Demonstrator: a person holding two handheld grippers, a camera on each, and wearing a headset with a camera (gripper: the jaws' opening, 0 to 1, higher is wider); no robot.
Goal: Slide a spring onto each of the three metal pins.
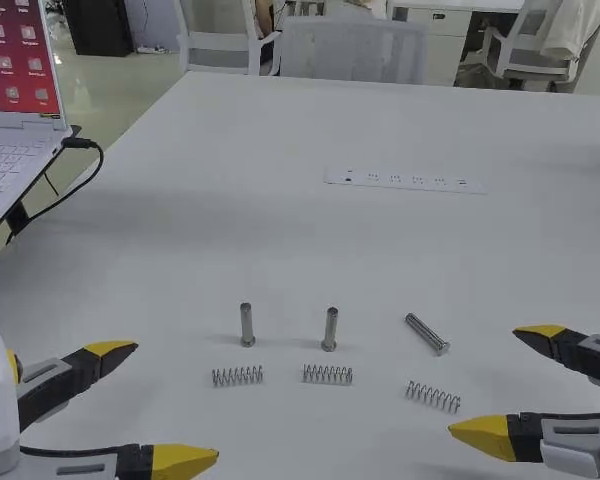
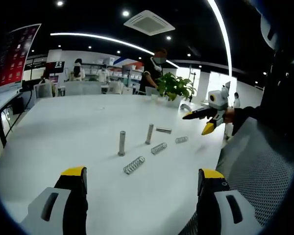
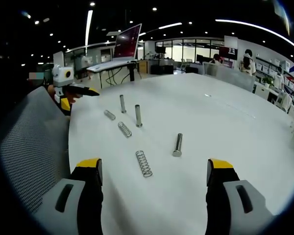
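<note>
Landmark = mid upright silver metal pin [image 1: 330, 329] on white tabletop [image 1: 280, 200]. Left of it stands second upright silver metal pin [image 1: 247, 325]. To its right, third silver metal pin [image 1: 426, 334] lies flat, flanged head toward the person. No spring on any pin yet.

Springs: mid coiled wire spring [image 1: 327, 374] just in front of the landmark, left coiled wire spring [image 1: 237, 376] front-left, right coiled wire spring [image 1: 432, 396] front-right.

L yellow-tipped gripper [image 1: 150, 405]: further front-left, jaws apart, empty. R yellow-tipped gripper [image 1: 495, 382]: further front-right, jaws apart, empty.

Key: right coiled wire spring [image 3: 143, 163] sits dead ahead of R yellow-tipped gripper, long axis approx along its reach. Prob a straight advance puts a jaw each side of the coils.
</note>
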